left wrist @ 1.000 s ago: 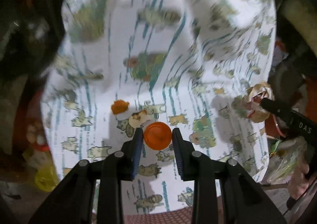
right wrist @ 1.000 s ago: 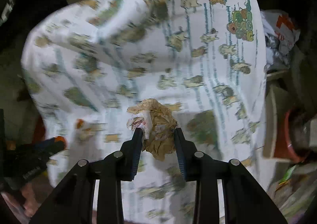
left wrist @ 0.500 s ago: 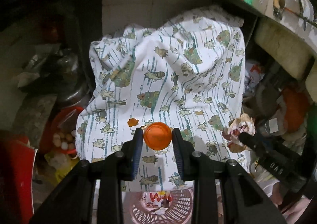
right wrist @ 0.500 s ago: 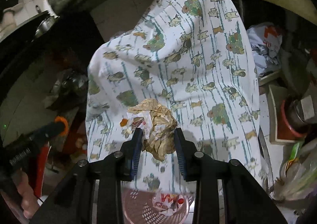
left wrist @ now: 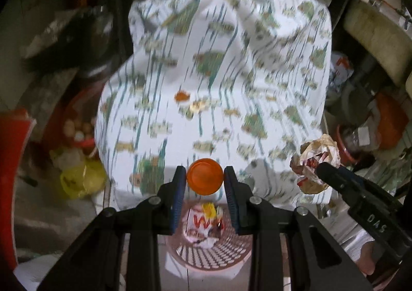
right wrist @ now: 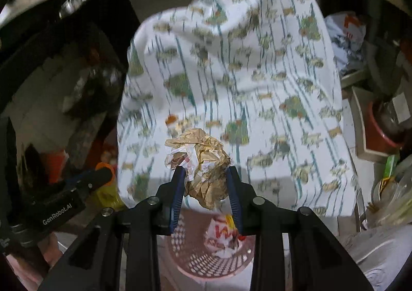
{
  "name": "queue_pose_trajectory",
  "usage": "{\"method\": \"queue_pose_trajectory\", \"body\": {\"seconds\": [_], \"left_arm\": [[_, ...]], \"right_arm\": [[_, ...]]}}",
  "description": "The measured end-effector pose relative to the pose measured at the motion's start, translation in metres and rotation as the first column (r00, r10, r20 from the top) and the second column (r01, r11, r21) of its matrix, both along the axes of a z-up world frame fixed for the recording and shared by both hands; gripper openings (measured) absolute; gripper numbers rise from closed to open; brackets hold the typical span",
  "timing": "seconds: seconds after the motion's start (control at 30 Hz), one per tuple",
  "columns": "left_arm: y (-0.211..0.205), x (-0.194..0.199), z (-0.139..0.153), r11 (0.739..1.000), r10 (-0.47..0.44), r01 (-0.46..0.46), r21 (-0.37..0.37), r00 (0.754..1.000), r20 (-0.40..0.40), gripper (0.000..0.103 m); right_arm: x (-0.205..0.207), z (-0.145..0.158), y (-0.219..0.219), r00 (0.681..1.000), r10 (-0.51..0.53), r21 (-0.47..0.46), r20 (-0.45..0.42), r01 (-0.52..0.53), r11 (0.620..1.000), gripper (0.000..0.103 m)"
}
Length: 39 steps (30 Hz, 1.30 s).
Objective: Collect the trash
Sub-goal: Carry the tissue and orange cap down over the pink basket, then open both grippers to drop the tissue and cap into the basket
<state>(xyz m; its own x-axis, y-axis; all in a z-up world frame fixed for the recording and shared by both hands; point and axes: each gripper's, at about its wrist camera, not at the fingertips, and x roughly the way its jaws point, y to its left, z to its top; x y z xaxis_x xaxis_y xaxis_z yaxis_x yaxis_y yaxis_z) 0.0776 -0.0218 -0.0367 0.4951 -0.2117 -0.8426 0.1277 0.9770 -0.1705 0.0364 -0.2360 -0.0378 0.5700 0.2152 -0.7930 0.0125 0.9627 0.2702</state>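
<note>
My left gripper [left wrist: 204,180] is shut on a round orange cap [left wrist: 204,179] and holds it in the air above a pink perforated basket [left wrist: 219,252]. My right gripper [right wrist: 206,180] is shut on a crumpled brown and white paper wrapper [right wrist: 203,162] and holds it above the same basket [right wrist: 195,257]. The basket holds a white wrapper with red letters [right wrist: 224,235]. In the left wrist view the right gripper [left wrist: 334,180] with the paper wad [left wrist: 315,162] is at the right. In the right wrist view the left gripper [right wrist: 103,175] is at the left.
A white cloth with green and teal print [left wrist: 219,84] hangs over a table behind the basket, with a small orange scrap [left wrist: 182,96] on it. A red bowl with eggs [left wrist: 77,131] and a yellow bag [left wrist: 79,180] lie at the left. Clutter [right wrist: 381,123] crowds the right.
Both grippers have moved back and down from the cloth, still holding the cap and the paper wad. The pink basket has come further into view beneath them.
</note>
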Motion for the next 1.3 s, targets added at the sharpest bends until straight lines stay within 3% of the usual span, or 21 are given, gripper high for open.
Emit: {"method": "queue_pose_trajectory", "body": {"seconds": [0.1, 0.2, 0.37, 0.5, 0.7, 0.87, 1.07, 1.3], "left_arm": [[0.005, -0.001, -0.02, 1.0, 0.0, -0.002, -0.024, 0.998, -0.059, 0.028], [0.008, 0.001, -0.043, 1.0, 0.012, -0.01, 0.02, 0.993, -0.119, 0.028], [0.011, 0.005, -0.093, 0.999, 0.028, -0.021, 0.027, 0.962, -0.273, 0.028], [0.007, 0.004, -0.123, 0.997, 0.037, -0.014, 0.072, 0.94, -0.34, 0.028], [0.007, 0.001, -0.171, 0.995, 0.062, -0.021, 0.096, 0.891, -0.451, 0.028], [0.005, -0.005, -0.204, 0.999, 0.05, -0.035, 0.038, 0.839, -0.541, 0.028], [0.001, -0.011, -0.22, 0.999, 0.029, -0.003, 0.046, 0.818, -0.574, 0.028], [-0.002, -0.012, -0.222, 0.998, 0.021, 0.016, 0.058, 0.815, -0.579, 0.028]], "right_arm": [[0.001, -0.027, 0.006, 0.997, 0.014, -0.007, -0.071, -0.015, 1.0, 0.035], [0.002, -0.052, 0.012, 0.989, 0.035, -0.01, -0.147, -0.037, 0.999, 0.035], [-0.001, -0.076, 0.016, 0.98, 0.042, -0.065, -0.197, -0.055, 0.996, 0.035], [0.002, -0.101, 0.016, 0.962, 0.057, -0.065, -0.267, -0.077, 0.995, 0.035], [0.002, -0.149, 0.036, 0.912, 0.117, -0.106, -0.394, -0.172, 0.979, 0.035], [0.009, -0.187, 0.038, 0.876, 0.112, -0.076, -0.468, -0.166, 0.983, 0.036], [0.013, -0.227, 0.04, 0.842, 0.097, -0.043, -0.531, -0.141, 0.989, 0.035], [0.014, -0.241, 0.034, 0.83, 0.073, -0.034, -0.554, -0.11, 0.993, 0.035]]}}
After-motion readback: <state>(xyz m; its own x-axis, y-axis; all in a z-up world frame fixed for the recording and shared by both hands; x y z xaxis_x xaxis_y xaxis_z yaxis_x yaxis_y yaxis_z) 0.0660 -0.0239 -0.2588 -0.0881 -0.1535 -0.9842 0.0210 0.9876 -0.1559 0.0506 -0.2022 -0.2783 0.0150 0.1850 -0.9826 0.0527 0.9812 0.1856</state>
